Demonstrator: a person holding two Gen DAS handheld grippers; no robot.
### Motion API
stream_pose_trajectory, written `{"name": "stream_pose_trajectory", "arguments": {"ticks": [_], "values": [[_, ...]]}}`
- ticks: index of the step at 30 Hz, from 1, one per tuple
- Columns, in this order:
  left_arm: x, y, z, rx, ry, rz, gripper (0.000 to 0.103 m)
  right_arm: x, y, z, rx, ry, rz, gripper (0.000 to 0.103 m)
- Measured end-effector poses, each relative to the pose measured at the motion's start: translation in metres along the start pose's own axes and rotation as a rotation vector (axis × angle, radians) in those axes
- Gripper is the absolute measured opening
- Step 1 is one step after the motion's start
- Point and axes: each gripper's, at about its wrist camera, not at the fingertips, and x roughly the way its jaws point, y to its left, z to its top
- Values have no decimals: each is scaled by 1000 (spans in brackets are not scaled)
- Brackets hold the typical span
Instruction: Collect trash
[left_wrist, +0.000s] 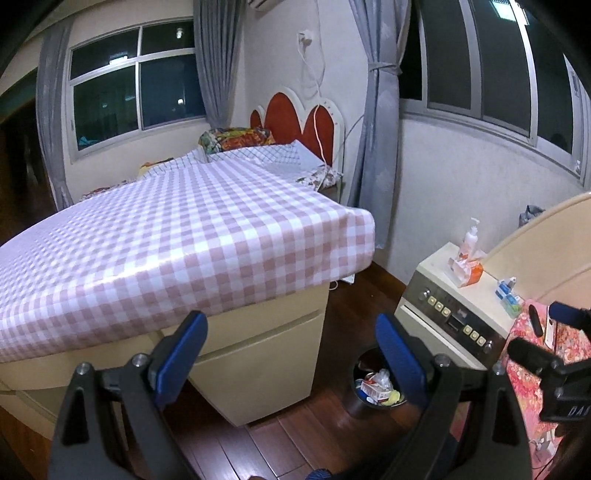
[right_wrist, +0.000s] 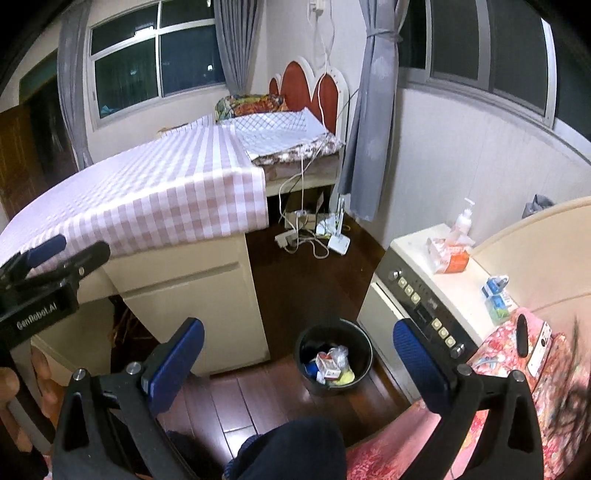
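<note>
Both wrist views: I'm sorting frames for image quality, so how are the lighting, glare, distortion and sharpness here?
Left wrist view: indoor light, dark windows; glossy sheen on the checked tablecloth; strong fisheye bending with black corners; slightly soft overall. Right wrist view: same curvature; tablecloth checks smeared by blur; trash bin on the floor readable; dark strands at the right edge blurred.

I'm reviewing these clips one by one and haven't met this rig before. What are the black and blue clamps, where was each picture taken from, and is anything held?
A person holds a two-finger tool in each hand; no robot arm. Each picture comes from a fisheye camera on one tool, looking along its blue fingers. In the left view the left tool is open and empty. In the right view the right tool is open and empty too. Below on the wood floor stands a black bin with trash in it. The checked tablecloth looks bare at the near end. A cabinet carries a pump bottle.
</note>
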Motion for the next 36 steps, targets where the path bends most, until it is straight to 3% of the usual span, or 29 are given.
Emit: {"name": "stream_pose_trajectory", "arguments": {"ticks": [13,26,36], "values": [[-21,9,6,-9,-52,40,95,-22,6,16,-12,-77,-16,103],[-27,13,11,-21,-72,55,103,-24,7,17,-12,-82,-6,103],[-29,11,11,-3,-76,81,103,-23,8,17,-12,-81,-4,103]]}}
